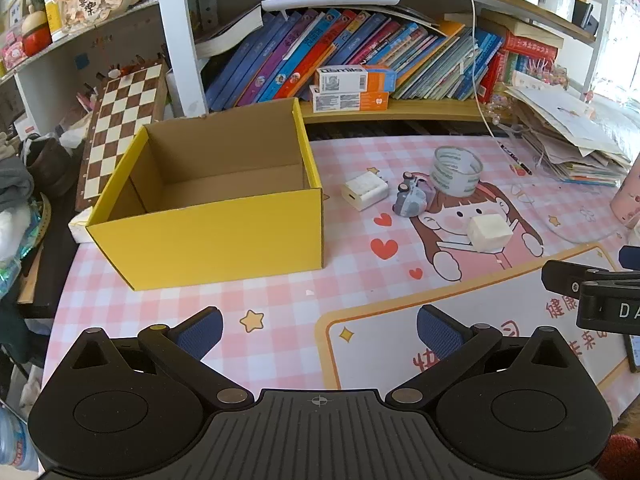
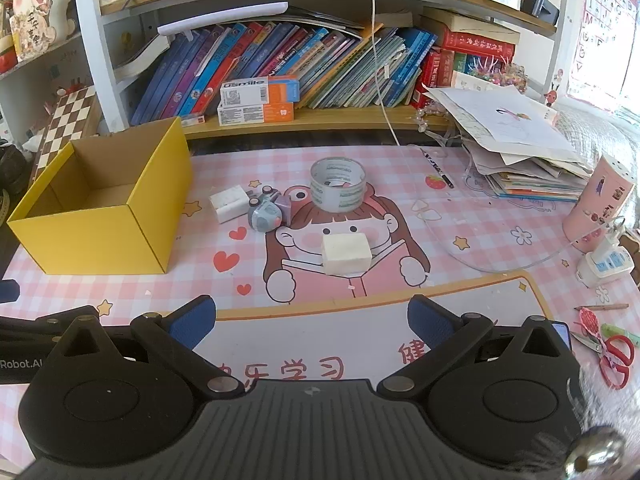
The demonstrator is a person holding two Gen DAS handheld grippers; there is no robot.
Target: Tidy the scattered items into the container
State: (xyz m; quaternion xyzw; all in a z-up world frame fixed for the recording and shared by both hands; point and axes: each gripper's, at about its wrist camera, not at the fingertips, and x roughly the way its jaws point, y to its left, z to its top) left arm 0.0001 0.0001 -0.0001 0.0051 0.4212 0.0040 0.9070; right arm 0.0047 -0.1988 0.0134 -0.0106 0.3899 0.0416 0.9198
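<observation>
Both grippers, left (image 1: 319,330) and right (image 2: 312,320), hover tilted down over the pink mat (image 2: 460,216), jaws wide apart and holding nothing. The yellow box (image 2: 100,236) sits empty at the left (flaps open upward). Beside it lie tape (image 2: 338,190), a white block (image 2: 346,254), a charger (image 2: 229,203) and a toy car (image 2: 266,214). Shelf cartons (image 2: 258,90) read "usmile".

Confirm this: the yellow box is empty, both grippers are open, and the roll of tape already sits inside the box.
Not right. The roll of tape is still on the desk mat, outside the yellow box, as the right wrist view shows. The box is empty, and the left gripper and right gripper are open.
</observation>
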